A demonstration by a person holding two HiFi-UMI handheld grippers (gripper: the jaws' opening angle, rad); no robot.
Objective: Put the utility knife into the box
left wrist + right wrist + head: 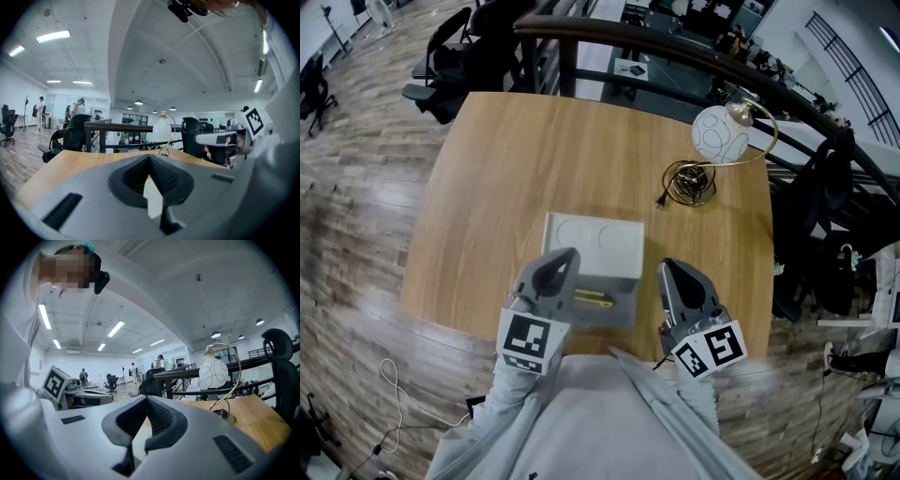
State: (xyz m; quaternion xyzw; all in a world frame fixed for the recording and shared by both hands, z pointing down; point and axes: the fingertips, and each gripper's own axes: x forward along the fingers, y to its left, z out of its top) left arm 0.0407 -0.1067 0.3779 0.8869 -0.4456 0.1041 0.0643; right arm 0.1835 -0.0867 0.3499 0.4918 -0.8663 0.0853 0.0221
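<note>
Step in hand: knife drop done, by the look of it. Left to do is a clean retreat, perhaps closing the lid. Best lift both tools straight up and back, clear of the box walls, with no sideways sweep that could nudge the box.
Table point(487, 187): wooden, spread beneath both sets of jaws. Globe lamp point(719, 134) well ahead of the right jaws, out of the way.
Box point(595, 242): white, lid laid open on the side away from the jaws. Grey tray part between the two grippers.
Left gripper point(562, 255): jaws clenched tip to tip in its own view point(150, 157), nothing gripped. Tips over the box's left edge; contact with it cannot be told.
Right gripper point(668, 267): jaws pressed together point(147, 399), empty. Tips just beside the box's right wall; touching or apart, cannot tell.
Utility knife point(593, 299): yellow and black, flat in the tray. Just right of the left jaw tips and lower, farther from the right jaws across the tray. Held by neither.
</note>
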